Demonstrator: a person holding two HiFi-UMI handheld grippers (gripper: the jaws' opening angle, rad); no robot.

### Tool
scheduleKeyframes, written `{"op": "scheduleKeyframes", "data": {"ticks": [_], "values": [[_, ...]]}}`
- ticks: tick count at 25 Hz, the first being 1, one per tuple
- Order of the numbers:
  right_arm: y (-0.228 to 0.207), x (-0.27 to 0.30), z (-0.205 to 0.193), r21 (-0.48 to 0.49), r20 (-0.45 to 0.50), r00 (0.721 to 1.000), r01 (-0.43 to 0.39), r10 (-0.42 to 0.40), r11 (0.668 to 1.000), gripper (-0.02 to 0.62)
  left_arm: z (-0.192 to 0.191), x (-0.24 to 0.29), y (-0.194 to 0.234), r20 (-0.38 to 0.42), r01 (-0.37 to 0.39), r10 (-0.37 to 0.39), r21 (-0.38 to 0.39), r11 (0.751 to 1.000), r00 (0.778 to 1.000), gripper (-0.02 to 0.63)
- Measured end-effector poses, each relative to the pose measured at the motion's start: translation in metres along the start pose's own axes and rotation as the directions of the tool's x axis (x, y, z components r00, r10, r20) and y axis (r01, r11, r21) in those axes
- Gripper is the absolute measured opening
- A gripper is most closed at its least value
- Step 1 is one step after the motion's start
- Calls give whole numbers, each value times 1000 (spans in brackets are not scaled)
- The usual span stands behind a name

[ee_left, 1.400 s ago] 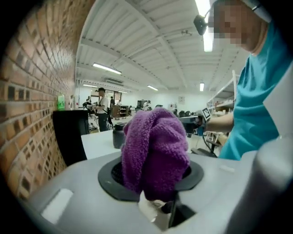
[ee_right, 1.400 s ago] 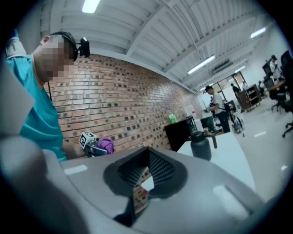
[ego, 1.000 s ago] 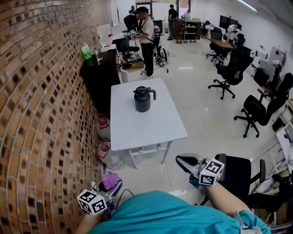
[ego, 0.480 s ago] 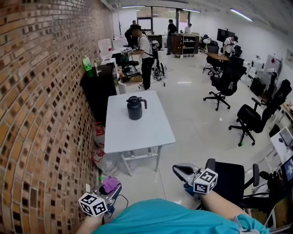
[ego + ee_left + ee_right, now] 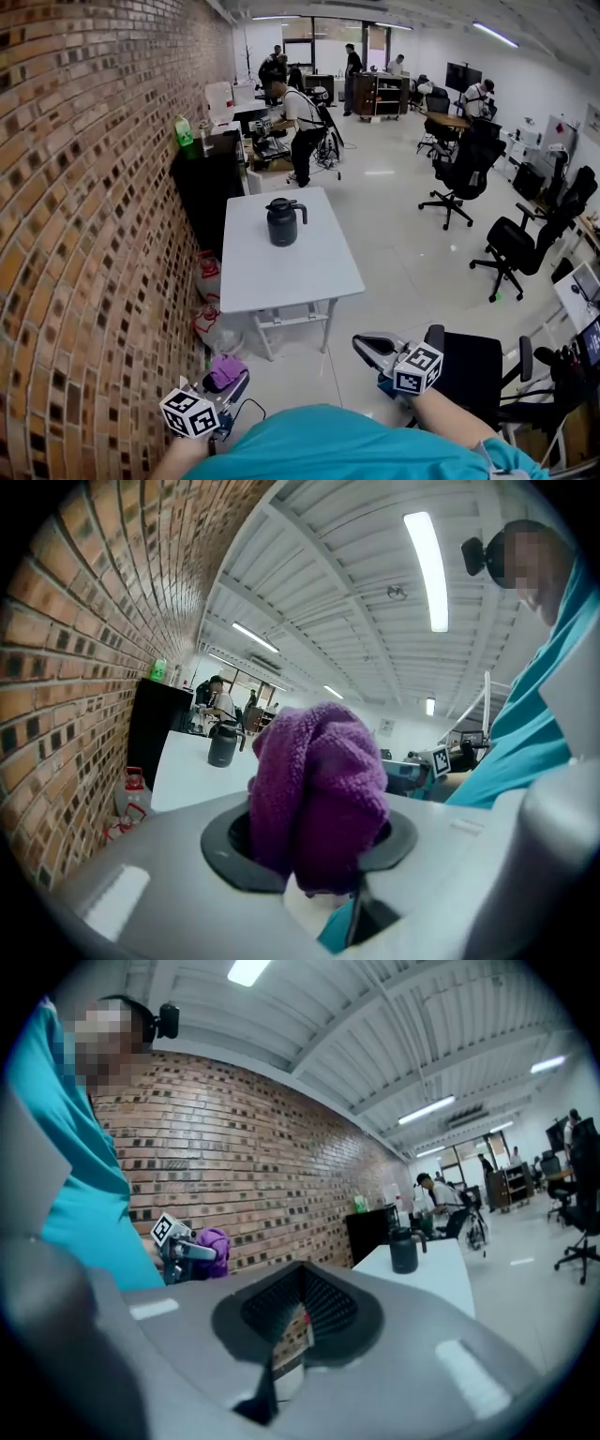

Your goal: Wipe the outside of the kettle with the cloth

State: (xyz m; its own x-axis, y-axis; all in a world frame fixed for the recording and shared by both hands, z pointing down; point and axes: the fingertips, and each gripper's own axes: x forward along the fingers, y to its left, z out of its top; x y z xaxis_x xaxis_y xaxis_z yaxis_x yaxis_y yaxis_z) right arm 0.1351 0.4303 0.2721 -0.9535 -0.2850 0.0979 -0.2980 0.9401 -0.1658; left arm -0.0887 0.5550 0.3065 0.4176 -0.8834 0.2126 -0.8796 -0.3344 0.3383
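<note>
A dark kettle (image 5: 284, 222) with a side handle stands upright on a white table (image 5: 309, 272), a few steps ahead of me. My left gripper (image 5: 223, 386) is low by my body, near the brick wall. It is shut on a bunched purple cloth (image 5: 226, 371). In the left gripper view the cloth (image 5: 317, 785) fills the jaws, and the kettle (image 5: 223, 745) shows small and far. My right gripper (image 5: 372, 348) hovers low on the right, shut with nothing in it. Its view shows the kettle (image 5: 404, 1251) and the left gripper (image 5: 184, 1249) with the cloth (image 5: 215, 1240).
A brick wall (image 5: 84, 234) runs along the left. Behind the table stands a black cabinet (image 5: 208, 178) with a green bottle (image 5: 183, 129). Red-handled canisters (image 5: 209, 272) sit by the table's left leg. A black office chair (image 5: 478, 370) is close on my right. People (image 5: 302, 127) work farther back.
The head view has lifted and shows more of the room. Both grippers stay low by my body, the cloth still held in the left one.
</note>
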Motion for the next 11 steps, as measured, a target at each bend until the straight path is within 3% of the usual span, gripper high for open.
{"op": "scheduleKeyframes", "data": {"ticks": [6,11], "values": [[-9,-27,-24,-15,-6,1000,-21,21,1000,3,-26,11,-22,24,-7,7,-14,1000,1000,170],[-1,-30,-6,-10,-3,1000,-21,21,1000,3,-9,3,-31,25,-1,1,-22,1000,1000,170]]}}
